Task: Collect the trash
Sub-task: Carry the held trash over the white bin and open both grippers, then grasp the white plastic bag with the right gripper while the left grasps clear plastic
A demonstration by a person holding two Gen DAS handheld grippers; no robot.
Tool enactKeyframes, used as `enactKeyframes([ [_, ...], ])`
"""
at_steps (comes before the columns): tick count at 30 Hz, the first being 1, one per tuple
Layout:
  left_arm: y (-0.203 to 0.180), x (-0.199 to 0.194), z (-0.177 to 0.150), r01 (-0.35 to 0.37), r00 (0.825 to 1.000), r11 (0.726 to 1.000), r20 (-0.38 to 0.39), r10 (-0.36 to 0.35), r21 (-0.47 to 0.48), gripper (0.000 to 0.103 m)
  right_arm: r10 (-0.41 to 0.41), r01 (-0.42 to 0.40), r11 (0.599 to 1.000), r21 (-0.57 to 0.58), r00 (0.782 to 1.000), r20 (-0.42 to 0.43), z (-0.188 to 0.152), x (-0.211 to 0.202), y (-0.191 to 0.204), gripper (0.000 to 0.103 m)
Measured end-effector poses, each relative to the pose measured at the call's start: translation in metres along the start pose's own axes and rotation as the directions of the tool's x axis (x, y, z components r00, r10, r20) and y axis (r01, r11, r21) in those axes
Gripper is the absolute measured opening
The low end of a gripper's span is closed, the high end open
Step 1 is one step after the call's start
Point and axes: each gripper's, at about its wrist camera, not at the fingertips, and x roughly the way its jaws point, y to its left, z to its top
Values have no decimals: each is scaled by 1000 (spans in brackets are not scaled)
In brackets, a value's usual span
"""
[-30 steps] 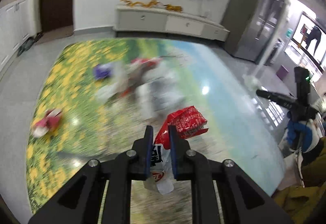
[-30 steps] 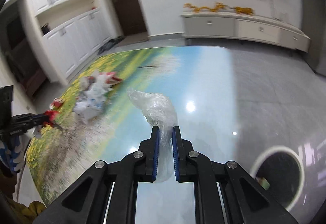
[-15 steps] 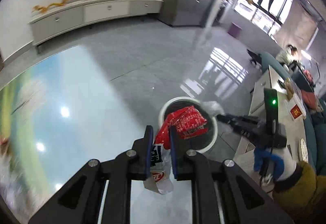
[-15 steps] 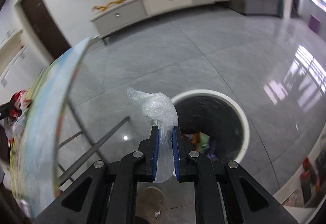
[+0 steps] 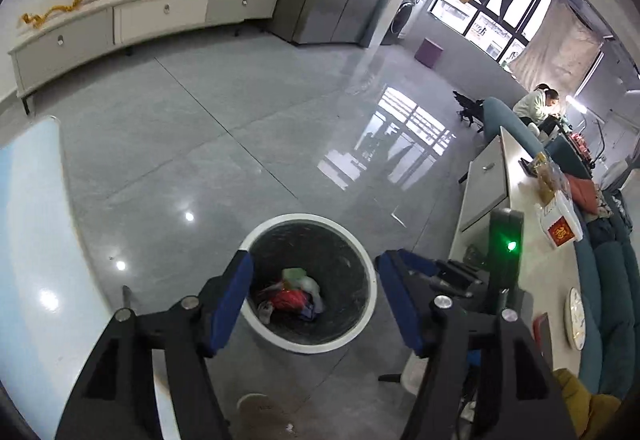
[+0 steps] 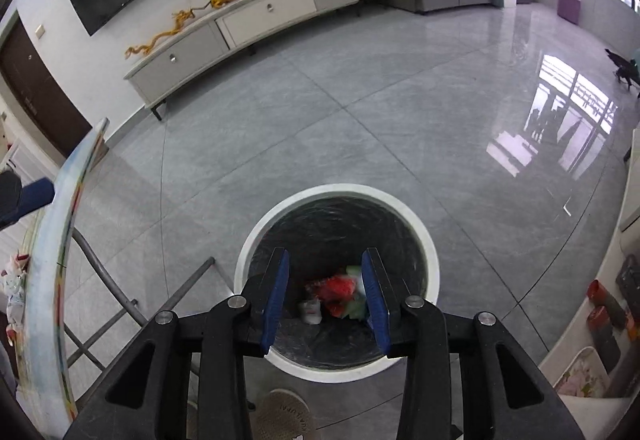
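Observation:
A round white-rimmed trash bin (image 5: pixel 256 232) with a black liner stands on the grey floor; it also shows in the right wrist view (image 6: pixel 428 240). Trash (image 5: pixel 290 296) lies at its bottom: red wrappers, white and green pieces, also in the right wrist view (image 6: pixel 334 290). My left gripper (image 5: pixel 314 284) is open and empty above the bin. My right gripper (image 6: pixel 326 282) is open and empty above the bin too. The right gripper's body (image 5: pixel 500 252) with a green light shows at the right of the left wrist view.
The table edge (image 5: pixel 28 224) with the printed cloth is at the left, its metal legs (image 6: pixel 104 280) beside the bin. More trash (image 6: pixel 14 280) lies on the table. A white counter (image 5: pixel 520 240) with boxes stands at the right. A slipper (image 6: pixel 282 416) is by the bin.
Both grippers have opened over the bin. The red wrapper and the clear plastic bag have left the fingers and dropped in. Both views have swung further over the bin.

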Motion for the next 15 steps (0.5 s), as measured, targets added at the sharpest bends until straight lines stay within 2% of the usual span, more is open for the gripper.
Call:
enactKeyframes([
  [9, 31, -88, -35, -81, 991, 995, 102, 87, -56, 64, 73, -67, 995, -77, 995, 68, 3, -49, 50, 38],
  [15, 83, -156, -78, -133, 972, 977, 169, 161, -167, 63, 161, -139, 967, -214, 983, 88, 4, -83, 124, 38],
])
